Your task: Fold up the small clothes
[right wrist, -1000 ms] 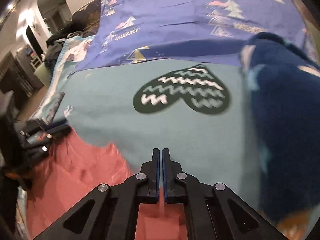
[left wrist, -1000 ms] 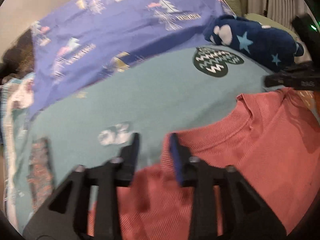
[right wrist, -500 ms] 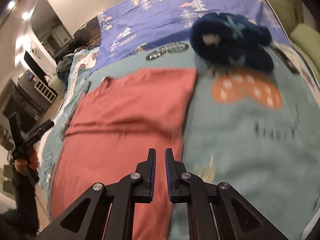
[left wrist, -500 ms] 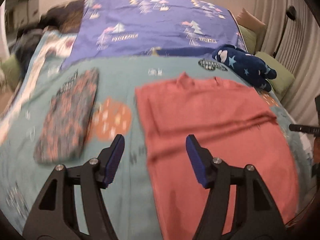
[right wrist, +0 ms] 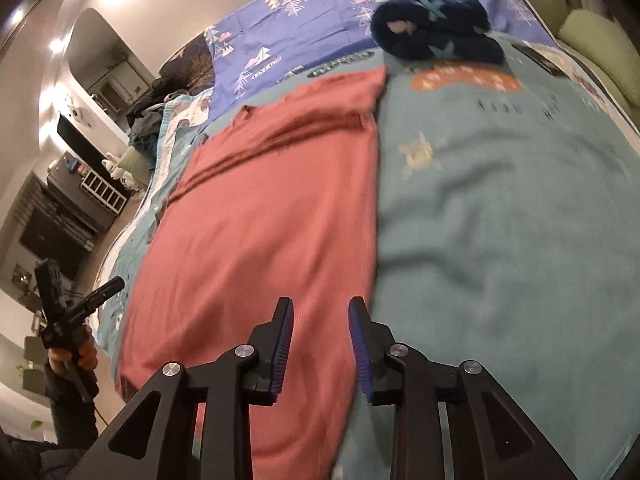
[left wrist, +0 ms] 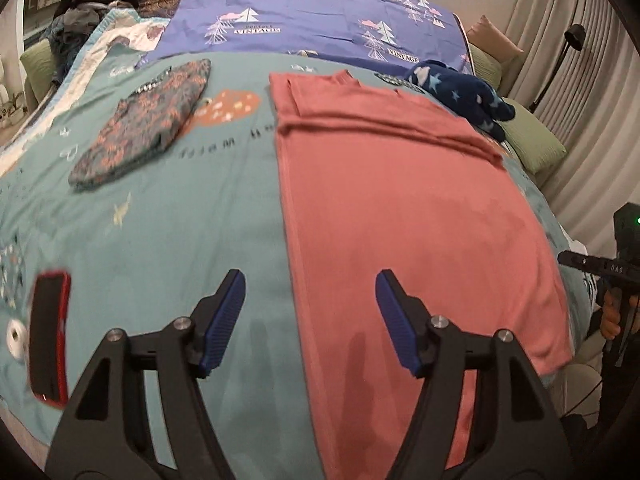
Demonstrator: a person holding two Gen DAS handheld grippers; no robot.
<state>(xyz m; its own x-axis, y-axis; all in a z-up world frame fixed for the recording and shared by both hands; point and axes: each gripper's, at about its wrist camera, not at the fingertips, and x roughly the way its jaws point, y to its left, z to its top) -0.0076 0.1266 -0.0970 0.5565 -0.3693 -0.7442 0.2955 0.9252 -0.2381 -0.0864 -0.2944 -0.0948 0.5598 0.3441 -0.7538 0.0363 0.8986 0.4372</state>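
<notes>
Teal bedspread (left wrist: 168, 208) of soft woven cloth, printed with small motifs and lettering, covers the bed and carries everything. One purple sheet (left wrist: 320, 12) with a tree print lies across its far edge. One salmon-red knit shirt (left wrist: 400, 200) lies flat toward the right side of the bedspread, its long axis running from near edge to far edge, the neck opening at the far end and the hem at the near edge; its sleeves look folded in, leaving a long rectangle with a crease across the upper part. One folded garment (left wrist: 144, 124) in a dark floral print lies well apart to the left, near the far left corner. One navy fleece bundle (left wrist: 456, 96) with pale stars sits just beside the shirt's far right corner. One black phone with a red rim (left wrist: 48, 336) lies at the near left edge.

Two grippers hover above the near edge. The left gripper (left wrist: 310, 322) has its jaws wide apart, straddling the shirt's left edge, holding nothing. The right gripper (right wrist: 320, 344) has its jaws somewhat apart over the shirt's right edge, also holding nothing.
</notes>
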